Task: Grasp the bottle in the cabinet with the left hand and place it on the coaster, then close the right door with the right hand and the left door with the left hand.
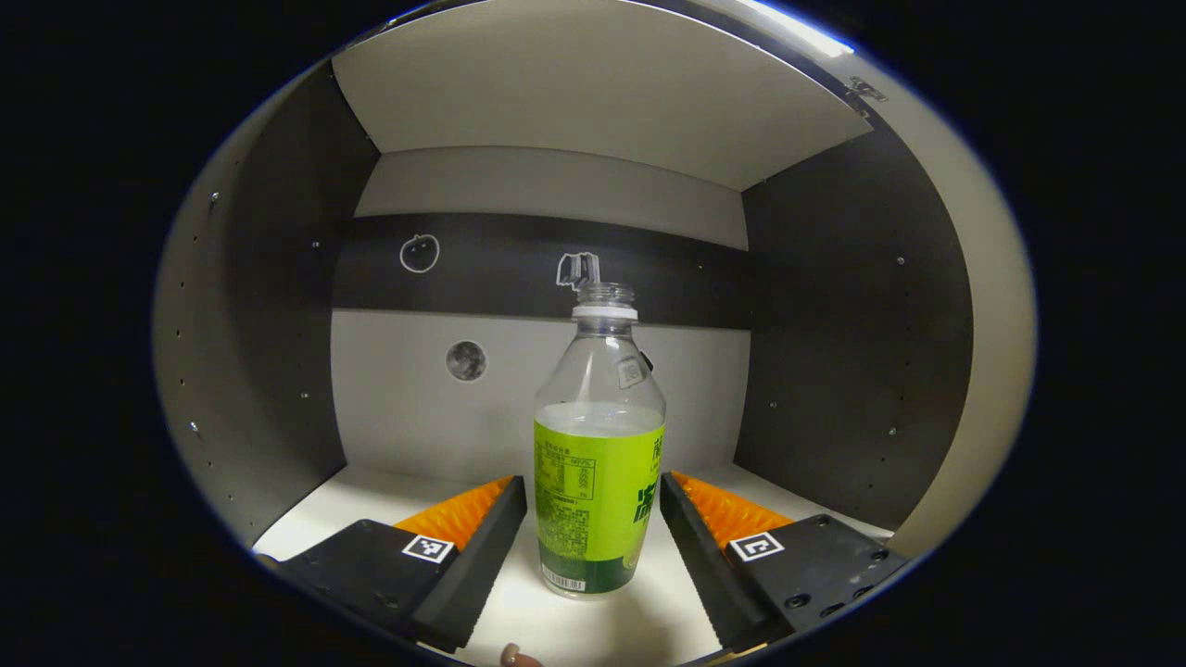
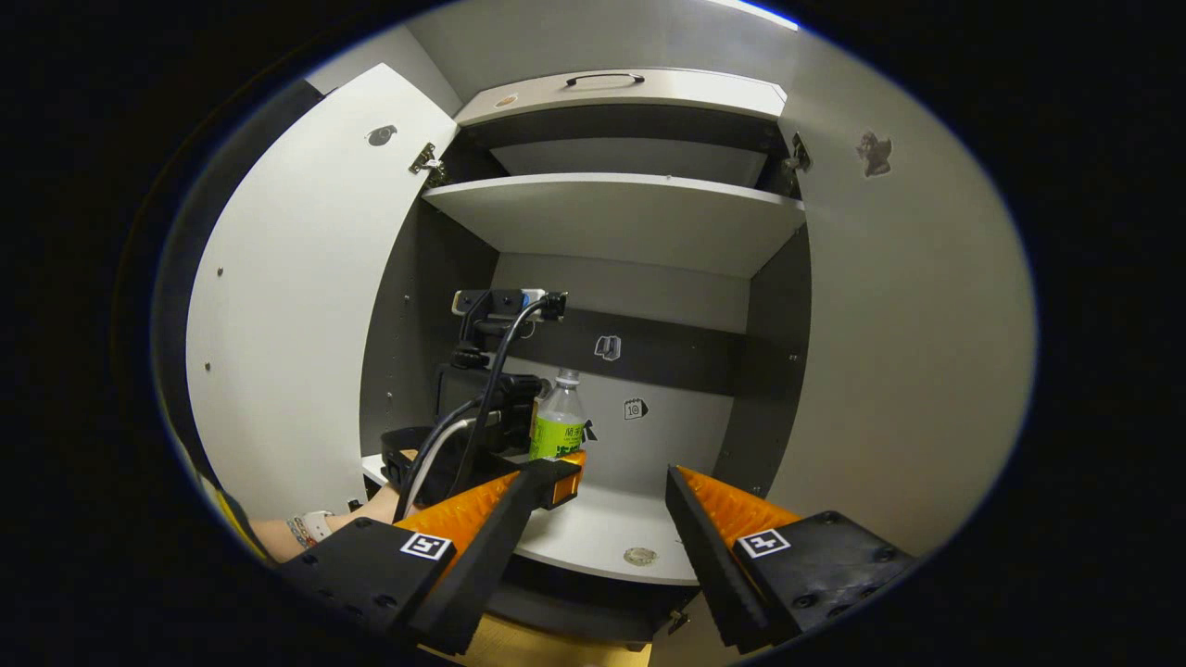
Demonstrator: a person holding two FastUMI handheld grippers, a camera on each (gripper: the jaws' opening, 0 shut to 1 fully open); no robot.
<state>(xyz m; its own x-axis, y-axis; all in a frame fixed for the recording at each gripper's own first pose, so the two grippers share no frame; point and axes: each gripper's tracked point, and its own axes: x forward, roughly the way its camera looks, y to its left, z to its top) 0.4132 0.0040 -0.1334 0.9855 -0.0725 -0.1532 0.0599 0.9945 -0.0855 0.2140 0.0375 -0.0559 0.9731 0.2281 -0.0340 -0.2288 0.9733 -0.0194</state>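
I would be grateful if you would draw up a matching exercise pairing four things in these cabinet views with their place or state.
Things:
1. clear plastic bottle with green label
2. left gripper
3. right gripper
4. white left cabinet door

States:
A. swung open
B. open, outside the cabinet front
C. upright, uncapped, on the shelf
D. open, fingers either side of the bottle

Pairs: 1-C, 2-D, 3-B, 4-A

bottle (image 1: 599,463) label: print too small to read | cabinet (image 1: 556,185) stickers: pictures, no legible text
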